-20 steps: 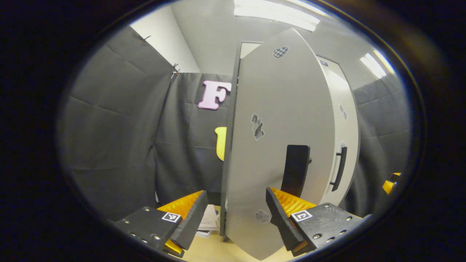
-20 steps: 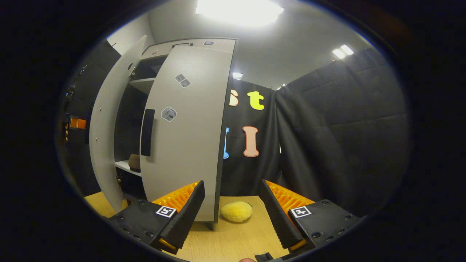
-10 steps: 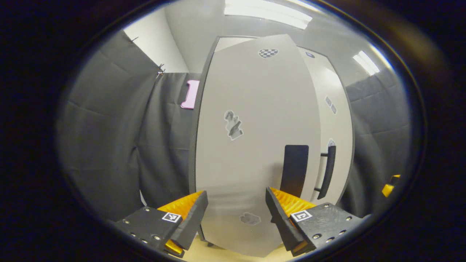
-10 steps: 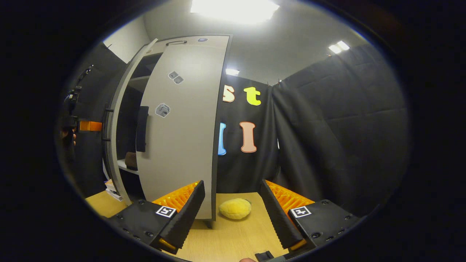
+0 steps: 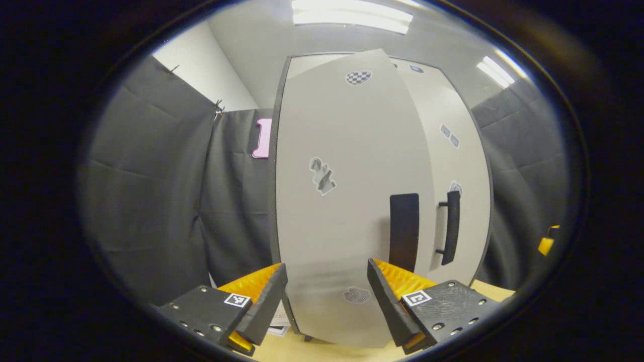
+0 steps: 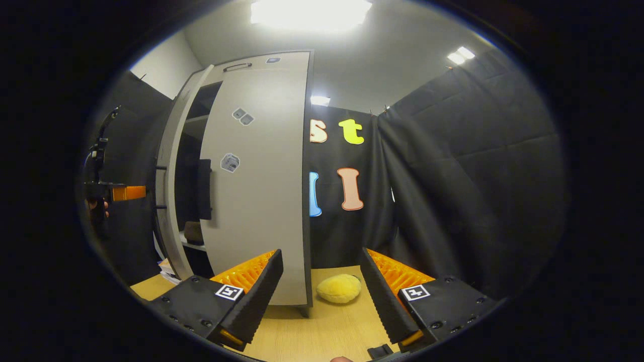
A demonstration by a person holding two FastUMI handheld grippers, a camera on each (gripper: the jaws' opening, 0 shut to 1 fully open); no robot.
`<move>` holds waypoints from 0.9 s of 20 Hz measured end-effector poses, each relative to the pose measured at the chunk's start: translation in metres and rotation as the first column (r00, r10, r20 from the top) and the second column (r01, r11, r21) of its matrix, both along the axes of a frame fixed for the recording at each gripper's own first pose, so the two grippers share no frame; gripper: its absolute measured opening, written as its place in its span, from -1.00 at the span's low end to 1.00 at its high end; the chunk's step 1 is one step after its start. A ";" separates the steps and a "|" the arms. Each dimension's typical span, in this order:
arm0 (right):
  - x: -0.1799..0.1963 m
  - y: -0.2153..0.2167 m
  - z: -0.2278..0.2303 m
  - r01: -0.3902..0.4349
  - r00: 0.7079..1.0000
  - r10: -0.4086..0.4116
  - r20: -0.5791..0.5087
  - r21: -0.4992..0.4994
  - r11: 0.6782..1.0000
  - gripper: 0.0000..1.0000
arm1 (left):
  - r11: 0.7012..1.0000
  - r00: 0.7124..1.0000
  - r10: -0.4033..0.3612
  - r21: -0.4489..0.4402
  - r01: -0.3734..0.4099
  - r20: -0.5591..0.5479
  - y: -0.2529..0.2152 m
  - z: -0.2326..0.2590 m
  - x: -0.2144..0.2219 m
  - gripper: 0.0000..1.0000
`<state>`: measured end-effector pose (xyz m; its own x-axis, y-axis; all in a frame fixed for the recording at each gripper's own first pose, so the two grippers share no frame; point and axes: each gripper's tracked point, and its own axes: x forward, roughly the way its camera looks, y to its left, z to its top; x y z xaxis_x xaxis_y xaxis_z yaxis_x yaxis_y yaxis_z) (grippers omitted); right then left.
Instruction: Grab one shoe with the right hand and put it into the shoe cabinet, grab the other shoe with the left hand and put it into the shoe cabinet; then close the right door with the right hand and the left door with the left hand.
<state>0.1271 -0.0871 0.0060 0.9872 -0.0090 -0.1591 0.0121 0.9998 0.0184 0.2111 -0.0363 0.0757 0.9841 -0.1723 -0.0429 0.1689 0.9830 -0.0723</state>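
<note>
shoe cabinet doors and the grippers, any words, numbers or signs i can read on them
No word or number can be read.
Left door: a checkered sticker and picture stickers, too blurred to read.
Right door: small stickers, too small to read.
Left gripper and right gripper: a square code marker on each, pattern only, no words.

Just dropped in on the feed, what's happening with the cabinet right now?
A person is closing the shoe cabinet. The left gripper is open against the left door, which stands nearly shut. The right door is already closed, with the right gripper open and off it. A shoe sits on a shelf inside the gap.
</note>
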 end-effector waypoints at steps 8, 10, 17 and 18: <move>-0.028 0.025 0.035 -0.074 0.995 0.074 0.060 -0.008 0.997 0.96 | 0.997 0.998 0.067 0.031 -0.067 -0.003 0.063 -0.007 -0.100 0.75; -0.036 0.033 0.040 -0.091 0.993 0.092 0.068 -0.018 0.996 0.94 | 0.996 0.996 0.084 0.042 -0.084 -0.004 0.078 -0.007 -0.117 0.75; -0.064 0.044 0.049 -0.111 0.990 0.114 0.084 -0.037 0.993 0.96 | 0.991 0.993 0.117 0.071 -0.116 0.004 0.102 -0.012 -0.154 0.75; -0.067 0.042 0.050 -0.108 0.990 0.111 0.085 -0.037 0.993 0.96 | 0.988 0.992 0.125 0.086 -0.125 0.009 0.108 -0.014 -0.161 0.75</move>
<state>0.0604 -0.0448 0.0561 0.9926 0.0961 -0.0745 -0.0977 0.9951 -0.0172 0.0504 0.0719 0.0622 0.9979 -0.0435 -0.0490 0.0443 0.9989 0.0135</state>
